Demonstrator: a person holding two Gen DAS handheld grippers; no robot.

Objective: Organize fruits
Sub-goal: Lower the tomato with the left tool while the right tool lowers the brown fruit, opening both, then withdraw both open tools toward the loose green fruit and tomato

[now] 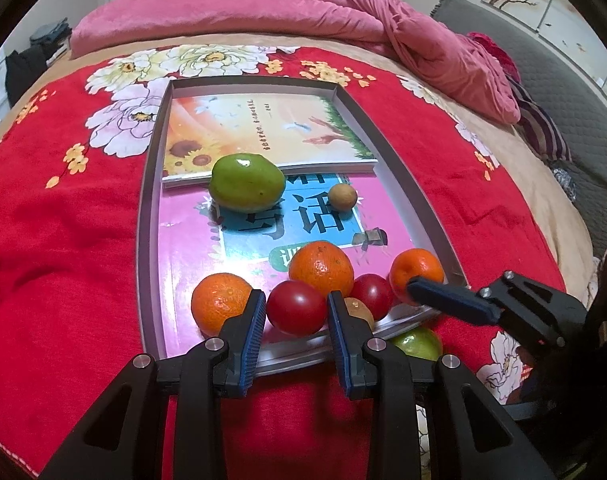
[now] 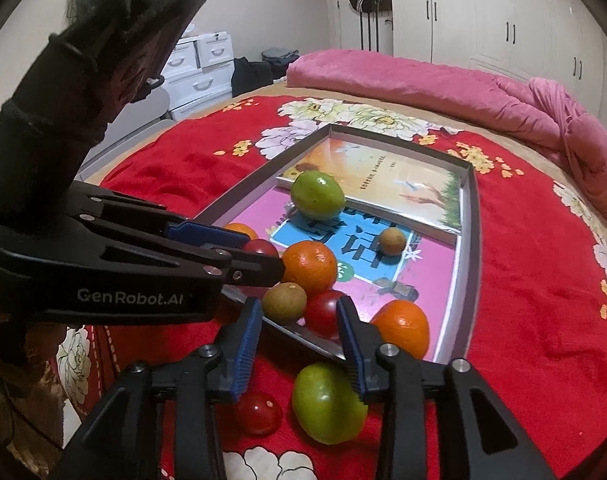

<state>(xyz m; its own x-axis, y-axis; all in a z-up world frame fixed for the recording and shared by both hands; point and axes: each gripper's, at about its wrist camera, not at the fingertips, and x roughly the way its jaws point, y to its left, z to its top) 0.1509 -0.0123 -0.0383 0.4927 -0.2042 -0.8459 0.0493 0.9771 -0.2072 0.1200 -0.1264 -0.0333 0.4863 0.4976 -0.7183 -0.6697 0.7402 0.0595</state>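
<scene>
Left tongs (image 1: 295, 297) clamp tomato (image 1: 296, 309) (oranges (image 1: 220, 300) crowd it); right tongs (image 2: 299, 303) apart.

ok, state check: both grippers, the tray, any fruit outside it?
left gripper, shut on red tomato
right gripper, open, gripping nothing
tray, on red blanket, holds books and most of the fruit
loose green fruit, outside tray, on blanket
loose tomato, outside tray, on blanket

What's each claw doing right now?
Left claw: closed on a red tomato.
Right claw: open, gripping nothing; a second tomato and a small brown fruit sit loose between its fingers.
</scene>
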